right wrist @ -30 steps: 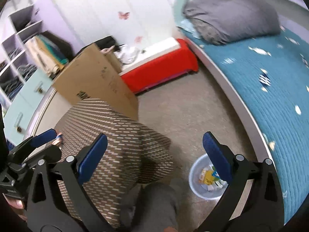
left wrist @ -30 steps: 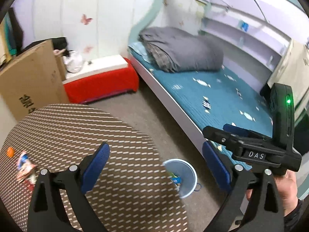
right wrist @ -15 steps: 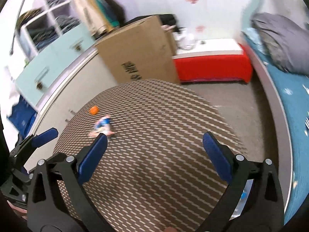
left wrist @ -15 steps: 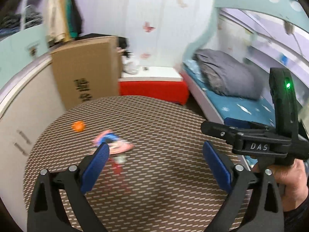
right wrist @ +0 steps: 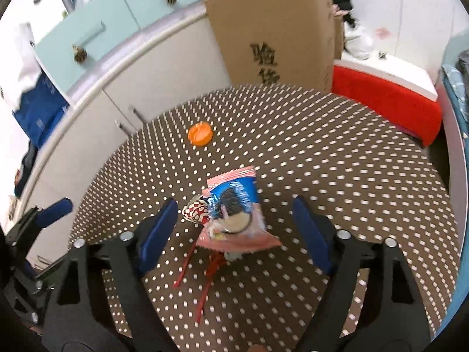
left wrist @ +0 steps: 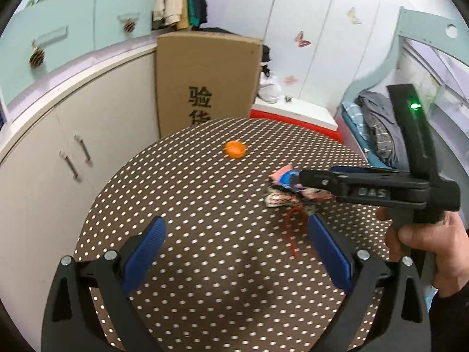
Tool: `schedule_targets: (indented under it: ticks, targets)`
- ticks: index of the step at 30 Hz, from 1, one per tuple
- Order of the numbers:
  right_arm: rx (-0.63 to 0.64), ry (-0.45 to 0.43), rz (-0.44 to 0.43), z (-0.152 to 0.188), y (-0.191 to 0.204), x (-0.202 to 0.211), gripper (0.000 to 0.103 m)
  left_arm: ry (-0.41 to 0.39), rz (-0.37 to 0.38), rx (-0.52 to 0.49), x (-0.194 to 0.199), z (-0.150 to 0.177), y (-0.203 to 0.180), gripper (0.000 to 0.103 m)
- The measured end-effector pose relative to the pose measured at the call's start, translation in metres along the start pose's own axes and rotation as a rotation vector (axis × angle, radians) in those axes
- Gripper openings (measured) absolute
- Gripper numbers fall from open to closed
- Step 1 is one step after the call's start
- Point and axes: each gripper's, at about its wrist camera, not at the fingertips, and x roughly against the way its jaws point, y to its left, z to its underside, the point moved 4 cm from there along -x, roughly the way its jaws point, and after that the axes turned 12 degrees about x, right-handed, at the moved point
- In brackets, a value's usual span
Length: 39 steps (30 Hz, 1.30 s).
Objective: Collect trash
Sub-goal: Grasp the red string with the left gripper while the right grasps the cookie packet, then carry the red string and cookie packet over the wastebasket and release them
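The trash is a small heap of wrappers (right wrist: 234, 211) lying on the round polka-dot table (right wrist: 337, 182). Topmost is a pink and blue snack packet (right wrist: 231, 193), crumpled, with a red-and-white checked wrapper (right wrist: 195, 212) touching its left edge and thin red strips (right wrist: 187, 264) trailing from under it toward the camera. All items rest flat on the tabletop; none is lifted.

An orange bottle cap (right wrist: 200, 134) sits on the same table, apart from the heap, on its far side toward the cardboard box (right wrist: 278, 29).

The right gripper (right wrist: 234, 226) hangs over the near side of the heap, pointing steeply down. Its jaws are closing. The packet lies between the blue pads (right wrist: 159, 228) as seen from the right wrist, but the pads do not press on it; a gap shows on each side. From the left wrist view the same tool (left wrist: 363, 189) crosses above the heap, held by a hand (left wrist: 431, 246) at the right edge.

The left gripper (left wrist: 234, 252) stands wide open over bare tabletop, nearer the camera than the heap and to its left, holding nothing. Its right pad (left wrist: 328, 252) is just beside the red strips; contact cannot be told.

Beyond the table, from the heap outward: the cardboard box against a curved white cabinet (left wrist: 58, 161), and a red bench (right wrist: 387, 99) to the right of the box.
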Motion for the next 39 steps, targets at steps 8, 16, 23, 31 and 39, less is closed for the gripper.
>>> schedule_targets:
  ticks: [8,16,23,31,39]
  targets:
    - [-0.016,0.016,-0.023,0.006,0.000,-0.010,0.038,0.039,0.009,-0.028,-0.011,0.016,0.000,0.095]
    - [-0.106,-0.091,0.021,0.037,-0.030,0.050,0.038,0.113,0.033,-0.145,-0.046,0.036,-0.053,0.095]
    - [-0.158,-0.165,0.066,0.066,-0.055,0.105,0.038,0.160,0.013,-0.204,-0.078,0.040,-0.076,0.078]
    - [-0.202,-0.225,0.108,0.094,-0.080,0.147,0.038,0.200,0.069,-0.249,-0.074,0.049,-0.093,0.005]
    - [-0.268,-0.290,0.144,0.127,-0.112,0.189,0.038,0.162,0.160,-0.243,-0.031,0.053,-0.111,0.005]
